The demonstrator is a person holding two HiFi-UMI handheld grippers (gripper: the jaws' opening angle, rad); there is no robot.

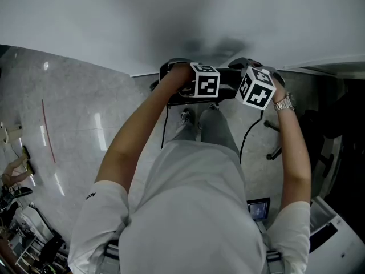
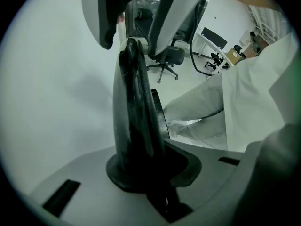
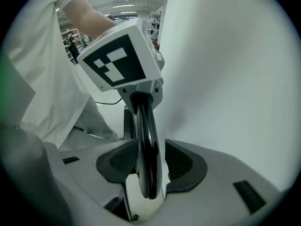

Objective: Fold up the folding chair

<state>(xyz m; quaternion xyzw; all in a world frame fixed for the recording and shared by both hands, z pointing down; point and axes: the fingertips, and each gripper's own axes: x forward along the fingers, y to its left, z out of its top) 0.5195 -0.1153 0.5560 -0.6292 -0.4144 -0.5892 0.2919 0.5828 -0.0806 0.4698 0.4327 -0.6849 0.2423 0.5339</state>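
The folding chair is black and stands close to a white wall, seen from above past my arms. In the left gripper view its rounded top edge runs up from between my jaws, and my left gripper is shut on it. My left gripper and right gripper sit side by side on that edge, their marker cubes facing up. My right gripper is open: the thin black edge stands between its pads with a gap on the wall side. The left gripper's cube is just beyond it.
A white wall rises right behind the chair. My legs and shoes stand against it. A black cable trails over the grey floor on the right. Office chairs stand further off. A white unit is at the lower right.
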